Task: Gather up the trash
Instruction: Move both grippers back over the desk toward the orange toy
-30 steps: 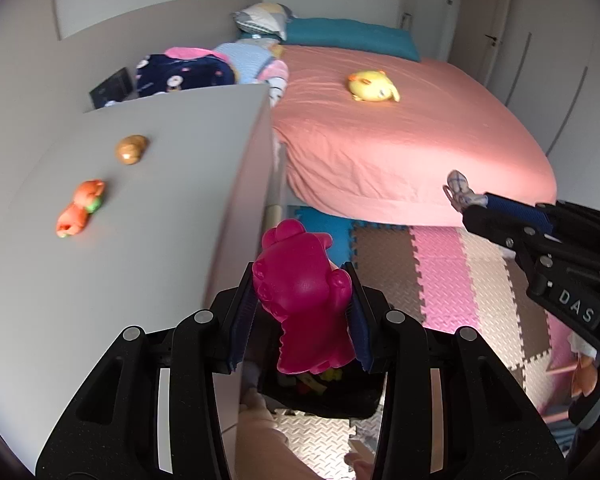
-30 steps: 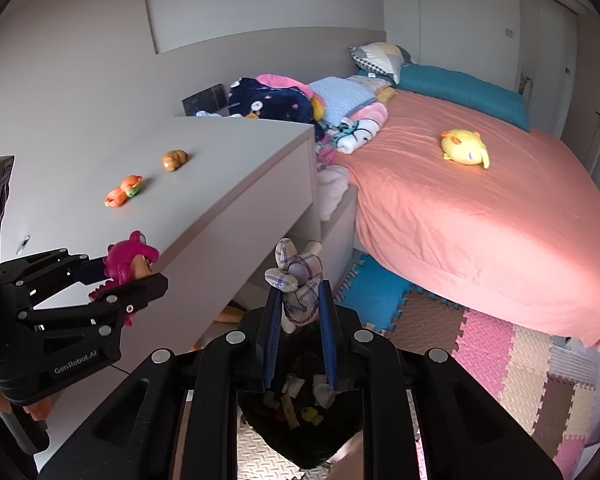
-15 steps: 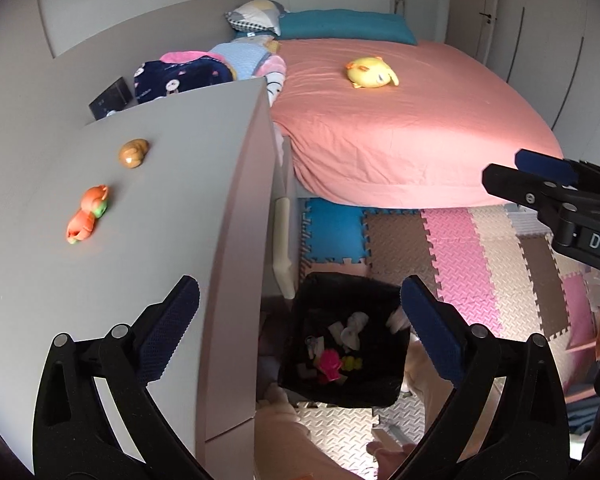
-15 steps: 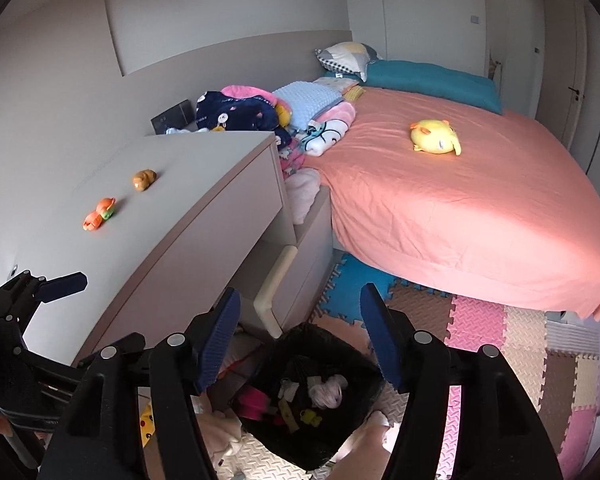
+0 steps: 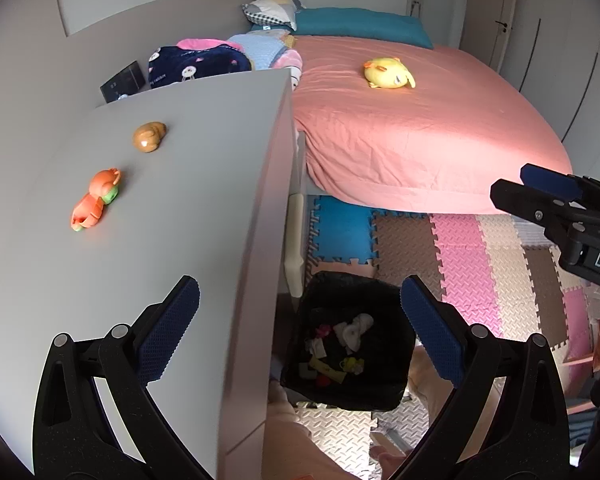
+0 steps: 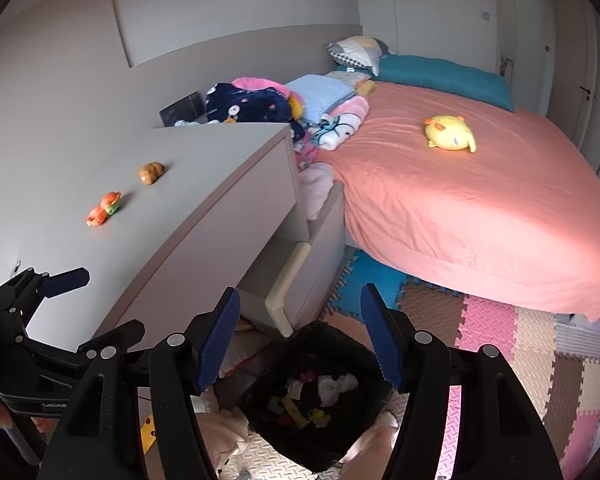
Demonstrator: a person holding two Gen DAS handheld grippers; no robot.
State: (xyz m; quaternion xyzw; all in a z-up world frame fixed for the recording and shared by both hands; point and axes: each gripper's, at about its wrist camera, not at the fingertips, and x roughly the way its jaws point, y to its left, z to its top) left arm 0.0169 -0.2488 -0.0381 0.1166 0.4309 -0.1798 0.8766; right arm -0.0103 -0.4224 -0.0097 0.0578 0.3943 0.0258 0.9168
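hovering over the black bin (image 5: 348,344), left gripper (image 5: 300,328) spread wide and empty, right gripper (image 6: 300,340) parted, empty, "genrobot" partly legible

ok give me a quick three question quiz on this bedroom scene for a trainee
1. True or false: the left gripper is clamped on a toy.
2. Multiple choice: where does the yellow plush lie? A) in the black bin B) on the pink bed C) on the grey dresser top
3. Fill in: how many small toys lie on the grey dresser top?

Key:
1. False; both it and the right gripper stand open and empty above the black bin.
2. B, on the pink bed.
3. Two: the orange toy and the brown toy.
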